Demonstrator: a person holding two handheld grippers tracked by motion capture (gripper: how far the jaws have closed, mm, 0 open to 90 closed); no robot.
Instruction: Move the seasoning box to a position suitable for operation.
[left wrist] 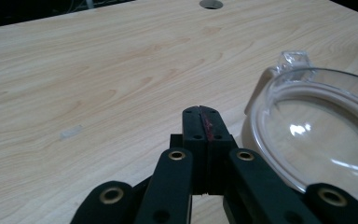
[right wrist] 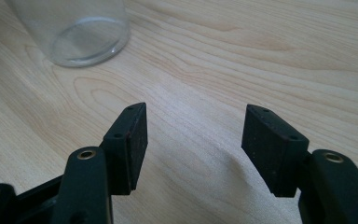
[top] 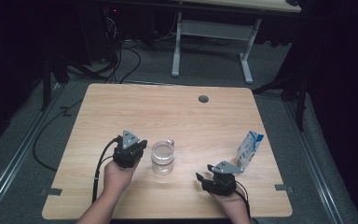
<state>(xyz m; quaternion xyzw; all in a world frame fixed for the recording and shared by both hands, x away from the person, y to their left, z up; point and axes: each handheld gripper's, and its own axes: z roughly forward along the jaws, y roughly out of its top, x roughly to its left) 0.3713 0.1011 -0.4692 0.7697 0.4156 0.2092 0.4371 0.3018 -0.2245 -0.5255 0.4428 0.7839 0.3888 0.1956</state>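
The pale wooden tabletop (top: 177, 116) is evenly lit from above while its surroundings sink into darkness; soft glints mark the clear round glass jar (left wrist: 317, 126), blurred close-up.

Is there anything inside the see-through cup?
The clear glass mug looks empty. From the left gripper view you look down into it and see just its clear bottom and the wooden table through it. Part of the bottom is cut off there.

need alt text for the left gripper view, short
The left gripper, its black jaws shut on nothing, hovers over a light wooden table. A clear glass jar with an open mouth stands just right of it; a round grey cable hole lies beyond.
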